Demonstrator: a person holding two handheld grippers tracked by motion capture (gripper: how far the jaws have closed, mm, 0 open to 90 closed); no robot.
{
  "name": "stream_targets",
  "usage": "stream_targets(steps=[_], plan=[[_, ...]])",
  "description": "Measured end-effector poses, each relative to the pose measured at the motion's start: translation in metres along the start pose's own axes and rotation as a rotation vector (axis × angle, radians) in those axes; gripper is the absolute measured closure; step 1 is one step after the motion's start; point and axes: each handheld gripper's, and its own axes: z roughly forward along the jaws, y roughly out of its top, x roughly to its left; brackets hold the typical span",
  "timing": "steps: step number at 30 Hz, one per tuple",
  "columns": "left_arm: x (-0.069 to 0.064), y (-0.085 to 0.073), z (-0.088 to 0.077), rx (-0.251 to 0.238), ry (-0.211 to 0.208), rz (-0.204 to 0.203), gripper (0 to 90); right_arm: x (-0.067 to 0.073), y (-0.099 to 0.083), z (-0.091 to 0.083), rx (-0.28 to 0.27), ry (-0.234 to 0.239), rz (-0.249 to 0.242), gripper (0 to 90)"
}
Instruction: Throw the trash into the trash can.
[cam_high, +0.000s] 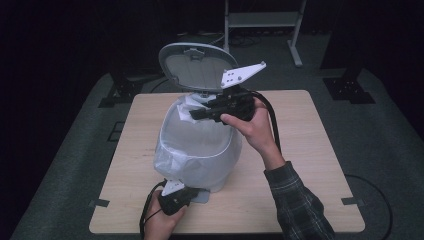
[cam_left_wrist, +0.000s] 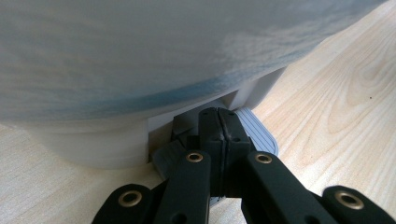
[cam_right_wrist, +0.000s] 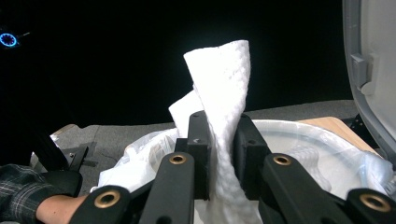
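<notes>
Paper towel (cam_right_wrist: 223, 116) is clamped in the right gripper (cam_right_wrist: 219, 140) above the bin rim (cam_right_wrist: 299, 128); left gripper (cam_left_wrist: 219, 140) presses pedal (cam_left_wrist: 259, 135), jaws together.

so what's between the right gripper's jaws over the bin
A crumpled white paper towel, pinched between the jaws of the right gripper above the bag-lined white pedal bin, as the right gripper view shows.

So the whole setup sits on a light wooden table (cam_high: 310, 150) with a visible grain, square-ish with rounded corners. Standing directly on it, left of center, is a white pedal bin (cam_high: 200, 150) with a plastic liner; its grey foot pedal (cam_left_wrist: 257, 133) sticks out at the near side, just above the wood. The table itself stands on grey carpet (cam_high: 380, 130), with dark tape tabs at its near corners.
</notes>
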Motion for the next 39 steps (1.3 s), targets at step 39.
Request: stream_targets(steps=[39], plan=[[-0.001,0.000,0.000,0.001,-0.001,-0.008,90.0,0.005,-0.010,-0.016,-0.020,-0.074,0.003,53.1]])
